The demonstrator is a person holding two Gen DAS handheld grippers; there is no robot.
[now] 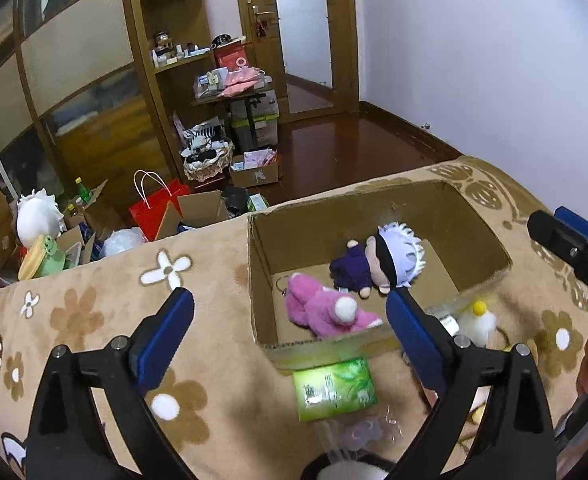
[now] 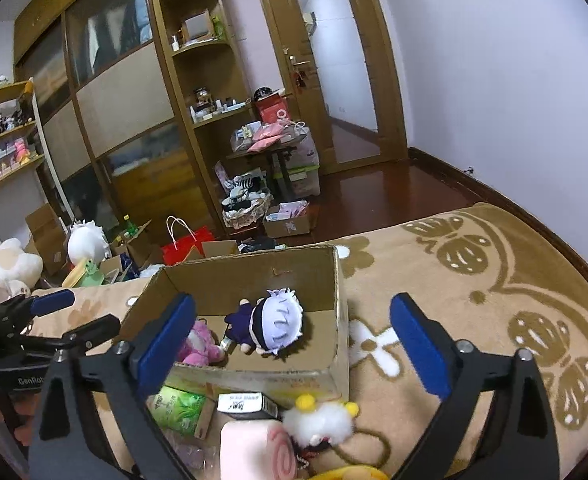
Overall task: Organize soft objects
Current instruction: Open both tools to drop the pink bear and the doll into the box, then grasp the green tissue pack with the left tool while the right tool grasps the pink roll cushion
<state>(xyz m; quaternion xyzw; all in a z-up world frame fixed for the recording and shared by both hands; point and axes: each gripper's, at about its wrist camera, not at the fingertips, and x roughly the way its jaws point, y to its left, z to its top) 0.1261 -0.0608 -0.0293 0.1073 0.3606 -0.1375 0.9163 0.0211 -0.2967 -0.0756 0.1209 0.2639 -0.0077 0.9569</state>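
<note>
An open cardboard box [image 1: 434, 208] [image 2: 253, 276] sits on a beige flowered blanket. Inside lie a white-haired doll in purple [image 1: 378, 264] [image 2: 269, 320] and a pink plush [image 1: 326, 308] [image 2: 201, 344]. In front of the box lie a green packet [image 1: 334, 388] [image 2: 181, 408], a white fluffy toy with yellow bits [image 1: 478, 320] [image 2: 322, 420], a pink swirl plush [image 2: 253, 448] and a small black-and-white carton [image 2: 245, 404]. My left gripper [image 1: 289, 316] is open and empty above the box's near edge. My right gripper [image 2: 291, 320] is open and empty above the box; it also shows in the left wrist view [image 1: 574, 248].
The blanket [image 1: 93, 320] [image 2: 494, 300] ends at a drop beyond the box. The floor beyond holds boxes, a red bag [image 1: 153, 208] [image 2: 185, 244], plush toys and a basket. Wardrobe, shelves and a door stand behind.
</note>
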